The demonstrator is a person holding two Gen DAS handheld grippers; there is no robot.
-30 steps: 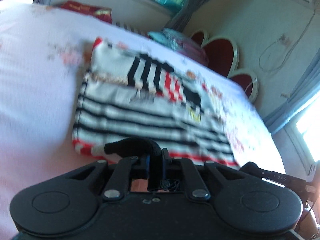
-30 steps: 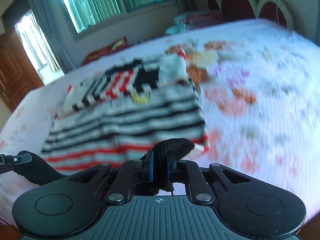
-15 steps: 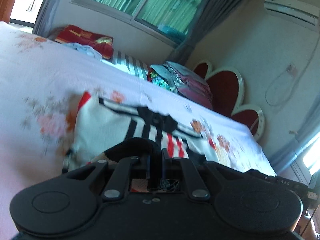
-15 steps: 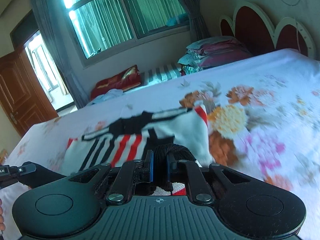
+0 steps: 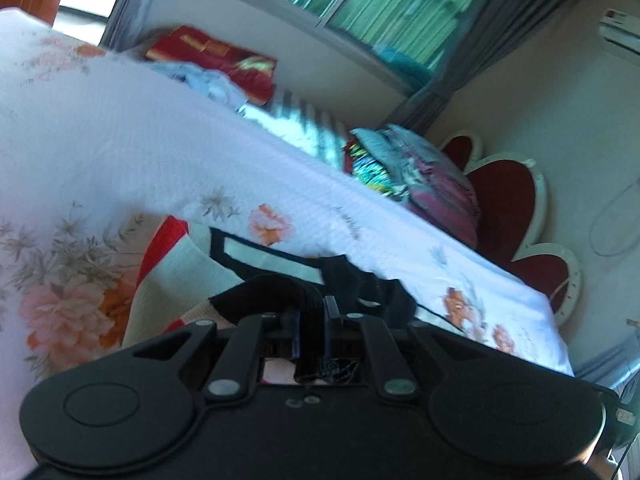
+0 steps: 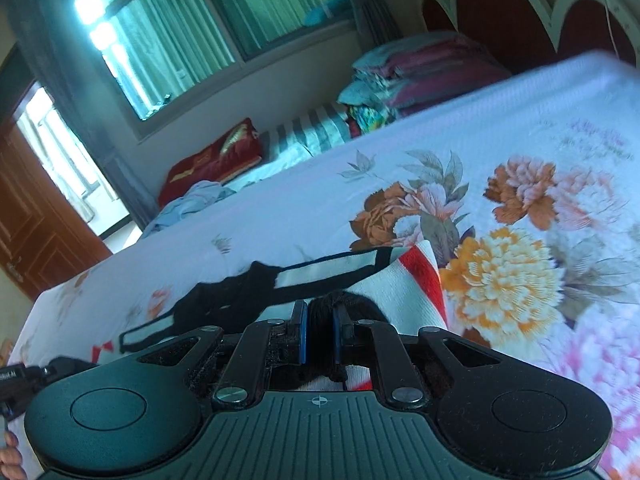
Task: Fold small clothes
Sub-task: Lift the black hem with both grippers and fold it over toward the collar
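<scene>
A small knit sweater [image 5: 180, 268], white with black and red stripes, lies on the flowered bedsheet [image 5: 120, 128]. My left gripper [image 5: 312, 320] is shut on a black-edged fold of the sweater at its near left side. My right gripper [image 6: 320, 320] is shut on the sweater's dark hem at its near right side, next to the red-and-white part [image 6: 404, 280]. Most of the sweater is hidden under both grippers. The left gripper's body [image 6: 24, 376] shows at the left edge of the right wrist view.
A red scalloped headboard [image 5: 508, 208] stands at the bed's far right. A pile of folded clothes [image 5: 408, 172] and a red cushion [image 5: 216, 60] lie beyond the bed under the window. A wooden door [image 6: 36, 232] is at the left.
Both grippers have carried the sweater's near edge up and forward over its body. The striped lower part that lay flat a second ago is now hidden beneath them.
</scene>
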